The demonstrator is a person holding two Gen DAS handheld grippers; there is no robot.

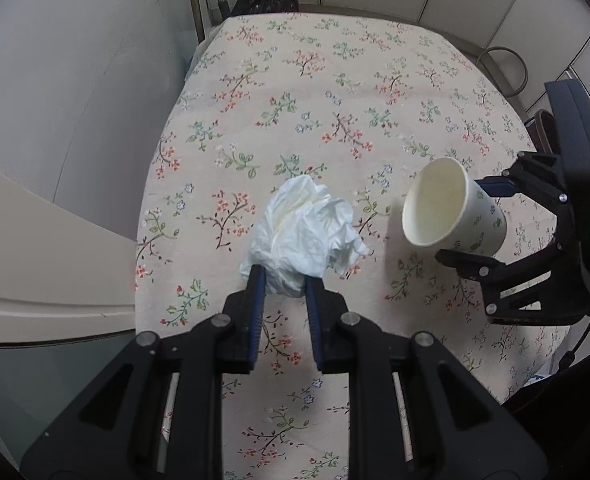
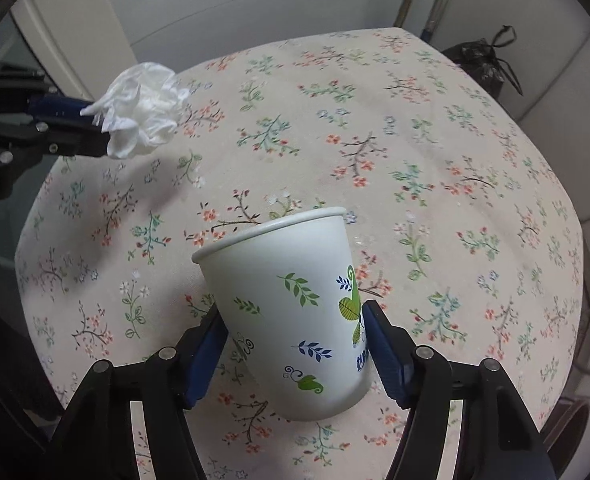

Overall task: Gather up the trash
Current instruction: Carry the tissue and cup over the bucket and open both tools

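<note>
In the left wrist view, the left claw is clamped on a crumpled tissue, soft and light, above the desk. In the right wrist view, the right claw embraces the paper cup near the front edge; its thin wall may crush, so gentle grip at mid-body is best.

Worktop covered edge to edge with a beige cloth printed with small sprigs: red and pink blossoms, green leaves, a few blue flowers, dark thin stems. The cloth lies flat, with light soiling in places, and drapes over the near and side edges. Corners look rounded. A paper cup, white with green and blue leaf prints, is tilted with its base at the cloth; whether it rests there cannot be told. Its shadow falls on the cloth beside it.
</note>
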